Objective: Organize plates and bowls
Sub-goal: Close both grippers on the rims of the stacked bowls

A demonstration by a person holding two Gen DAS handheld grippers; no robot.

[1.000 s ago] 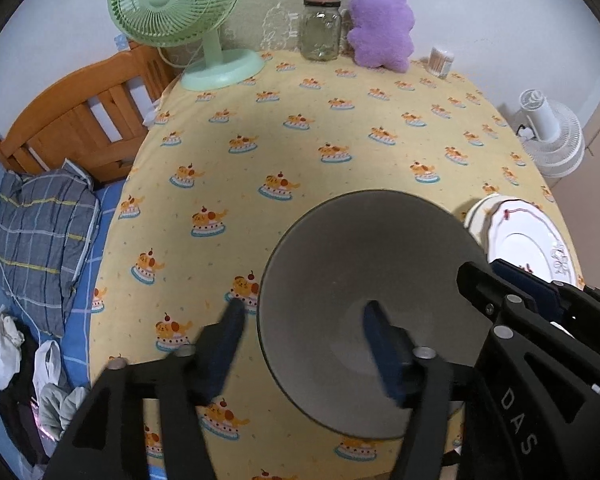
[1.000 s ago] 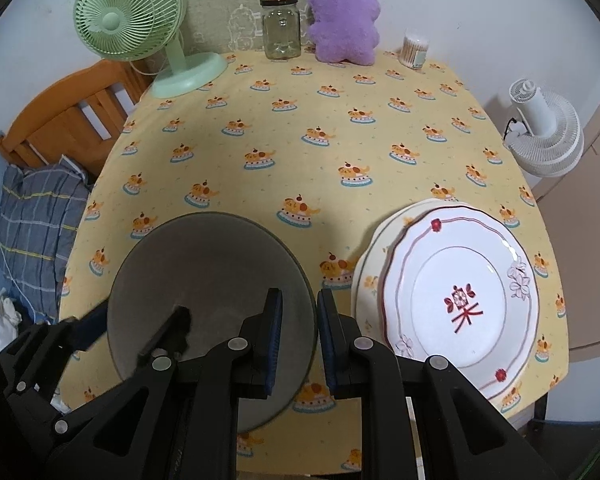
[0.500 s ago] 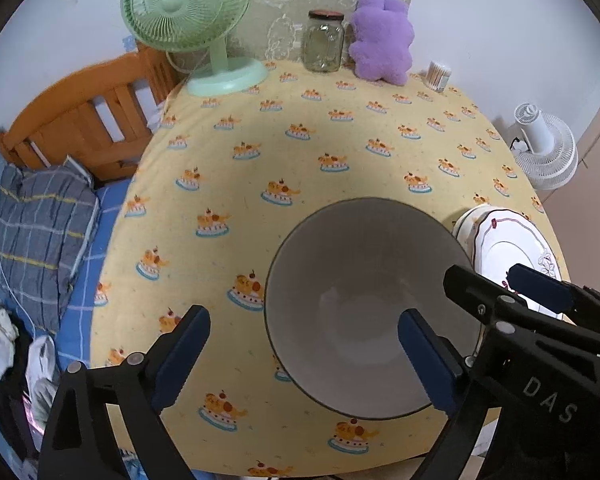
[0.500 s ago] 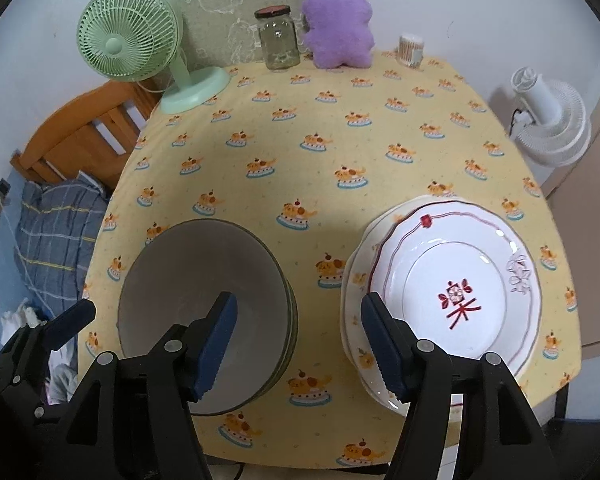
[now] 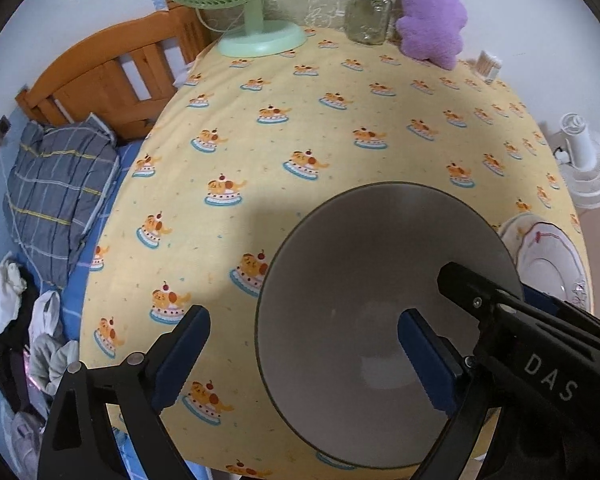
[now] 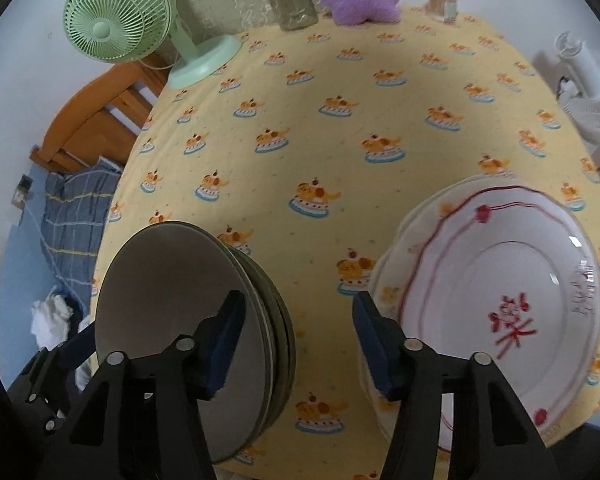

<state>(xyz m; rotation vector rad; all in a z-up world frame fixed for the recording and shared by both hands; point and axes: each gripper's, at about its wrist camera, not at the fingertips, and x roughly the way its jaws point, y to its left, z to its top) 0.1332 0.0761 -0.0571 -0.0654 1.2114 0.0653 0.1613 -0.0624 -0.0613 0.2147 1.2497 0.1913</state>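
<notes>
A stack of grey bowls point(image 5: 380, 280) sits near the table's front edge; it also shows in the right wrist view point(image 6: 172, 300). My left gripper point(image 5: 304, 360) is open, one finger left of the bowls, the other over the top bowl, holding nothing. My right gripper point(image 6: 298, 340) is open and empty, above the gap between the bowls and a stack of white plates with red trim point(image 6: 500, 280). The plates also show in the left wrist view point(image 5: 548, 256), to the right of the bowls.
The table has a yellow cartoon-print cloth point(image 5: 340, 120). At its far edge stand a green fan point(image 5: 256, 36), a glass jar point(image 5: 368, 12), a purple plush toy point(image 5: 432, 20) and a small cotton-swab container point(image 5: 488, 66). A wooden bed frame point(image 5: 112, 76) lies left, a white fan point(image 5: 588, 168) right.
Both grippers opened from near shut and let go of the top bowl, which now rests on the bowl stack. Both have since moved closer to the table.
</notes>
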